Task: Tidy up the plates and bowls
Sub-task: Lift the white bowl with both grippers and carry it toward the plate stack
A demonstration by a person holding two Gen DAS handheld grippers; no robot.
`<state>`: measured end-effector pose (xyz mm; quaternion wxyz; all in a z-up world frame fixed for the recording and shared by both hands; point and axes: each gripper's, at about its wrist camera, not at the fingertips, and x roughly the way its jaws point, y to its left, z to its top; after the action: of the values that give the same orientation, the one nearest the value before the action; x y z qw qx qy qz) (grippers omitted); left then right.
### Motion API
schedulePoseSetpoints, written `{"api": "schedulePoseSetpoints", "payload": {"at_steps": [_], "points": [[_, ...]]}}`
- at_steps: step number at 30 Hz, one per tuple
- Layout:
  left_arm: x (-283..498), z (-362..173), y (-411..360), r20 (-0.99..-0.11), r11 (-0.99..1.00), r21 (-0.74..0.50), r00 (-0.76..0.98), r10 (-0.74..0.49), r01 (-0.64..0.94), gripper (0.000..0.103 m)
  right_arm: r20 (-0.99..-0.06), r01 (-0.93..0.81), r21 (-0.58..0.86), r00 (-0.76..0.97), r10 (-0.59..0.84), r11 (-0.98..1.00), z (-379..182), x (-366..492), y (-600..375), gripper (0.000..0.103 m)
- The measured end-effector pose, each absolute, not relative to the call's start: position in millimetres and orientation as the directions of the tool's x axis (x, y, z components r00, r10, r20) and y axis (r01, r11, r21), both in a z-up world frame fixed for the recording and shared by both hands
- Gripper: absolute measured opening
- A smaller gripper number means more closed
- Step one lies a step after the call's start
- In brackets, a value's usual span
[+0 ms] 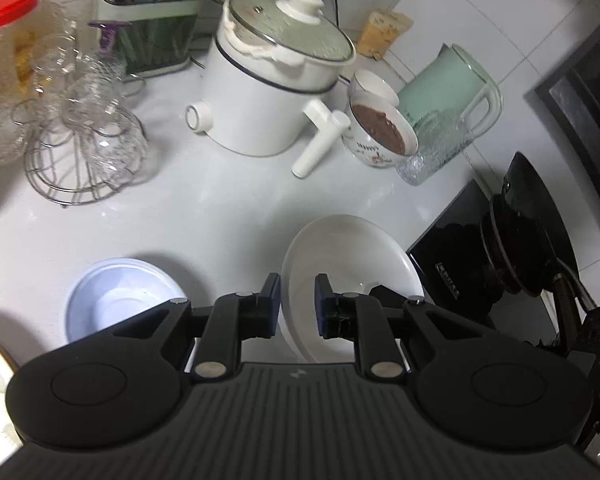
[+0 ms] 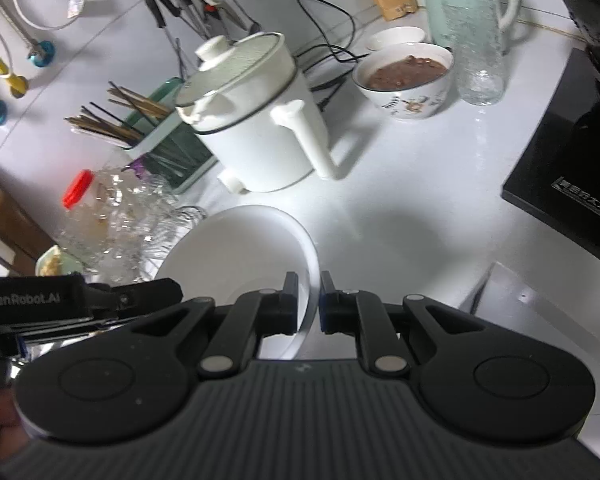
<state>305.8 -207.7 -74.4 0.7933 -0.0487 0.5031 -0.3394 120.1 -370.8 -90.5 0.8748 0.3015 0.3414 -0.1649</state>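
In the left wrist view, the left gripper (image 1: 298,304) has its fingers clenched on the near rim of a white bowl (image 1: 352,252), which sits tilted above the white counter (image 1: 204,216) in front of the white electric pot (image 1: 268,92); a pale blue bowl (image 1: 116,296) rests on the counter, nearer than the pot and to its left. In the right wrist view, the right gripper (image 2: 309,304) pinches the same white bowl's (image 2: 240,252) right rim, in front of the pot (image 2: 256,120).
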Motion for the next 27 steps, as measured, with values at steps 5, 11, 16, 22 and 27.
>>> {"api": "schedulePoseSetpoints", "payload": {"at_steps": [5,11,16,22,27], "points": [[311,-59,-184,-0.74,0.776,-0.429,0.313,-0.596,0.461,0.019,-0.678,0.445,0.441,0.734,-0.035,0.779,-81,131,-359,0.013],[314,-46,-156,-0.709,0.789,-0.439,0.374,-0.598,0.43,0.019,-0.661,0.381,0.431,0.751,-0.001,0.818,-68,151,-342,0.013],[317,-43,-134,-0.698,0.808,-0.434,0.418,-0.581,0.398,0.019,-0.654,0.323,0.421,0.756,0.037,0.847,-63,167,-329,0.013],[318,-62,-113,-0.737,0.861,-0.391,0.449,-0.505,0.326,0.019,-0.686,0.249,0.399,0.72,0.108,0.883,-73,192,-310,0.014],[323,-82,-96,-0.771,0.888,-0.373,0.444,-0.457,0.267,0.019,-0.721,0.2,0.386,0.674,0.159,0.901,-88,208,-294,0.014]]}}
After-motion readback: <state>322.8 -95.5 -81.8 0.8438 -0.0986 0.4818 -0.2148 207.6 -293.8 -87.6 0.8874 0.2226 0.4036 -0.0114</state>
